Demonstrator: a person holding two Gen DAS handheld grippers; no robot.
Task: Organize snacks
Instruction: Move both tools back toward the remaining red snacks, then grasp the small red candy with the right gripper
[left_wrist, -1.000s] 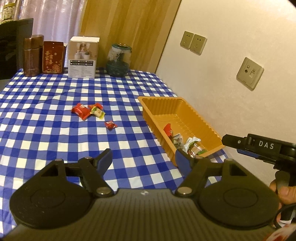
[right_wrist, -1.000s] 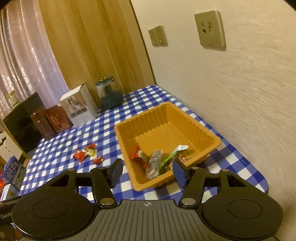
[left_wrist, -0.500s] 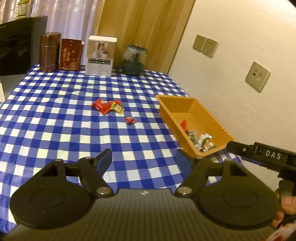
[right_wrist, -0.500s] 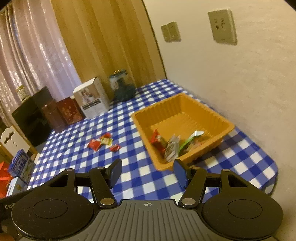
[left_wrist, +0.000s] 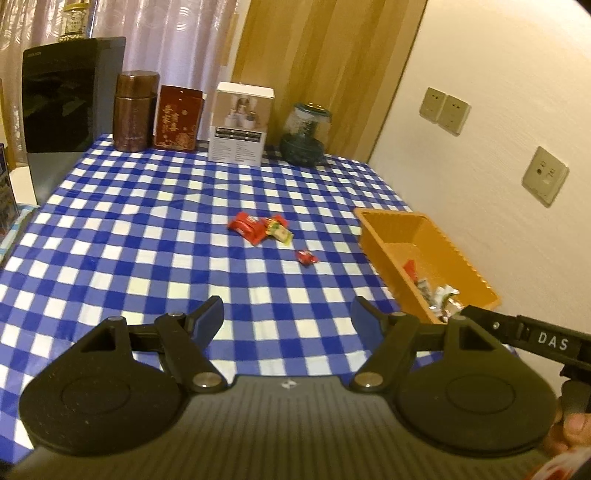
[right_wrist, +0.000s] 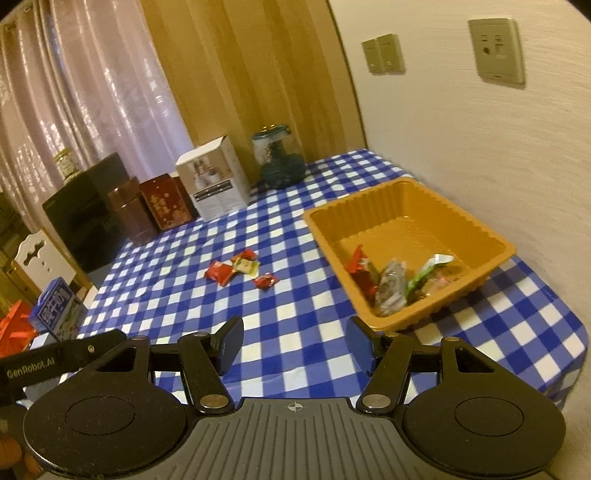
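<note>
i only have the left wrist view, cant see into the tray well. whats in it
Observer: In the right wrist view the tray holds a few wrappers bunched at its near corner: a red one, a clear one and a green-and-white one. The far half is bare.
Operator: is the right gripper holding anything
Observer: No. The right gripper is open, with only tablecloth between its fingers.
Operator: anything off the left edge of the table
Observer: A blue carton sits below that edge, with a white chair back behind it.
</note>
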